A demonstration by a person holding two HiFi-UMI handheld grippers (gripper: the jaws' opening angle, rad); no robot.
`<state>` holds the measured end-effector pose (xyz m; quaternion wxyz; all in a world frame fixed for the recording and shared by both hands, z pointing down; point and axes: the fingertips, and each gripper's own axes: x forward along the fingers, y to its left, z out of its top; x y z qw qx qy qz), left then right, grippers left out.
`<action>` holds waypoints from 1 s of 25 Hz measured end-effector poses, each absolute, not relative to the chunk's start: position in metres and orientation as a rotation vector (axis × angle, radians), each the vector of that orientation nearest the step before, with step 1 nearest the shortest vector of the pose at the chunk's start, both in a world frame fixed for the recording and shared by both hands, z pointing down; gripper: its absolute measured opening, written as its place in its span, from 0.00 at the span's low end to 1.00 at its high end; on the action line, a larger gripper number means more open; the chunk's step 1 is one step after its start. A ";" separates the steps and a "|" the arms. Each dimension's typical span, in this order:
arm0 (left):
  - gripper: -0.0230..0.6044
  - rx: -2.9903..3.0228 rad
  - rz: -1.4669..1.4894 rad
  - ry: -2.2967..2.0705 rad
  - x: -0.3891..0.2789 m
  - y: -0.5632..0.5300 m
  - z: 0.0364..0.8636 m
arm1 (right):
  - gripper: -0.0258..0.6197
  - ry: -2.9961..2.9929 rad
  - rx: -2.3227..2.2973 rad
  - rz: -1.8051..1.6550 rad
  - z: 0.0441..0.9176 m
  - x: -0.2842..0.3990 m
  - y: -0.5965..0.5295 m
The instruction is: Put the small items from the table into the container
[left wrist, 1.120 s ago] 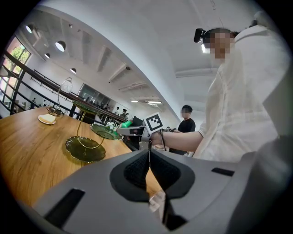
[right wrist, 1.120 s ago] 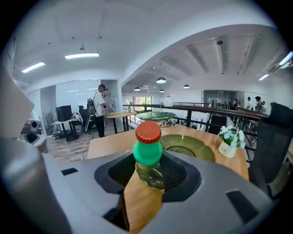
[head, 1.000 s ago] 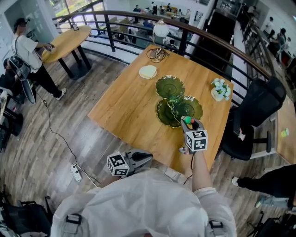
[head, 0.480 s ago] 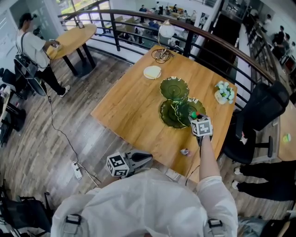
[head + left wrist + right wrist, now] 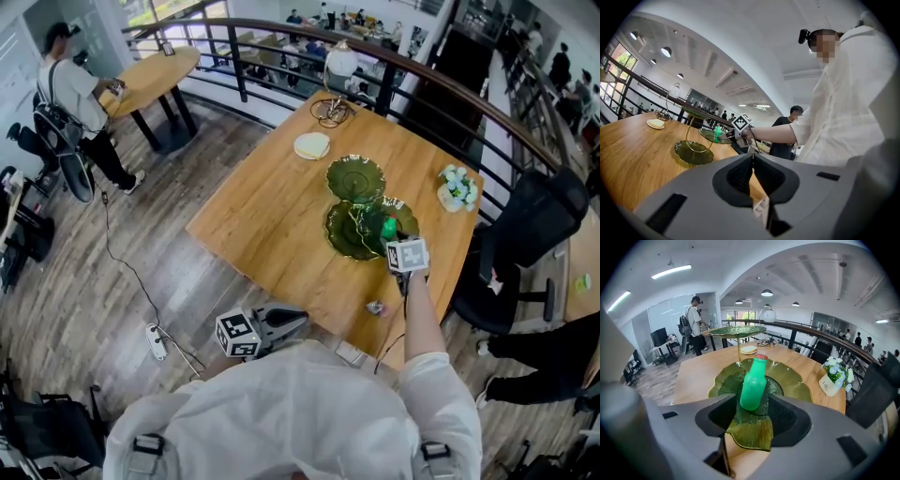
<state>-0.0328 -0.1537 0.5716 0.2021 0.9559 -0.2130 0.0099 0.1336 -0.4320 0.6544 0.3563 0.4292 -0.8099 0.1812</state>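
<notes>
The wooden worktop [image 5: 272, 225] fills the middle of the head view, and a green tiered dish [image 5: 354, 178] stands right of centre on it. Its lower leaf-shaped plate [image 5: 345, 234] sits just below the upper one. At lower centre, off the worktop's near edge, the left claw [image 5: 300, 319] is closed on nothing. The right claw [image 5: 390, 234] reaches over the lower plate, its jaws opening. A green bottle [image 5: 388, 228] leans between them on that plate, and the pads look just clear of it. A small pale item [image 5: 374, 307] lies near the worktop's near edge, below the right claw.
</notes>
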 end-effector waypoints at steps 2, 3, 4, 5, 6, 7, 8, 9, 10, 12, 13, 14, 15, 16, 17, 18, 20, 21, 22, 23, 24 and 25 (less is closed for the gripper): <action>0.05 2.672 0.028 -0.593 -0.031 -0.154 0.572 | 0.35 -2.106 1.125 0.471 0.651 0.135 -0.432; 0.05 2.675 0.029 -0.593 -0.030 -0.154 0.573 | 0.35 -2.113 1.139 0.472 0.649 0.137 -0.432; 0.05 2.678 0.031 -0.594 -0.030 -0.154 0.574 | 0.35 -2.122 1.156 0.472 0.646 0.138 -0.431; 0.05 2.681 0.035 -0.595 -0.030 -0.154 0.574 | 0.35 -2.130 1.171 0.471 0.643 0.140 -0.430; 0.05 2.684 0.042 -0.593 -0.030 -0.153 0.575 | 0.35 -2.139 1.186 0.474 0.641 0.141 -0.428; 0.05 2.685 0.053 -0.588 -0.029 -0.152 0.576 | 0.35 -2.149 1.199 0.478 0.638 0.143 -0.425; 0.05 2.686 0.064 -0.583 -0.029 -0.151 0.578 | 0.35 -2.160 1.213 0.482 0.636 0.144 -0.423; 0.05 2.687 0.074 -0.576 -0.027 -0.151 0.578 | 0.35 -2.170 1.227 0.483 0.634 0.146 -0.420; 0.05 2.687 0.079 -0.569 -0.026 -0.151 0.579 | 0.35 -2.179 1.241 0.481 0.632 0.149 -0.418; 0.05 2.681 0.060 -0.551 -0.024 -0.151 0.577 | 0.35 -2.191 1.260 0.478 0.633 0.154 -0.415; 0.05 2.676 0.040 -0.543 -0.024 -0.152 0.575 | 0.35 -2.199 1.267 0.480 0.634 0.156 -0.413; 0.05 2.673 0.022 -0.538 -0.024 -0.154 0.573 | 0.35 -2.209 1.276 0.481 0.634 0.158 -0.410; 0.05 2.673 0.009 -0.535 -0.023 -0.155 0.571 | 0.35 -2.223 1.286 0.482 0.632 0.159 -0.407; 0.05 2.676 0.004 -0.532 -0.022 -0.155 0.570 | 0.35 -2.241 1.294 0.481 0.630 0.160 -0.403; 0.05 2.680 0.005 -0.529 -0.021 -0.155 0.570 | 0.35 -2.264 1.297 0.480 0.628 0.161 -0.398; 0.05 2.683 0.008 -0.525 -0.019 -0.154 0.570 | 0.35 -2.289 1.290 0.478 0.625 0.160 -0.392; 0.05 2.687 0.009 -0.516 -0.017 -0.153 0.570 | 0.35 -2.347 1.244 0.467 0.623 0.155 -0.377; 0.05 2.689 0.009 -0.512 -0.016 -0.153 0.569 | 0.35 -2.370 1.204 0.456 0.623 0.151 -0.368; 0.05 2.689 0.009 -0.509 -0.016 -0.153 0.569 | 0.35 -2.381 1.154 0.439 0.626 0.147 -0.357; 0.05 2.690 0.009 -0.505 -0.015 -0.154 0.569 | 0.35 -2.376 1.096 0.418 0.631 0.144 -0.346; 0.05 2.692 0.010 -0.500 -0.015 -0.153 0.569 | 0.35 -2.356 1.034 0.396 0.639 0.141 -0.333; 0.05 2.694 0.012 -0.495 -0.015 -0.153 0.569 | 0.35 -2.324 0.970 0.374 0.649 0.139 -0.320</action>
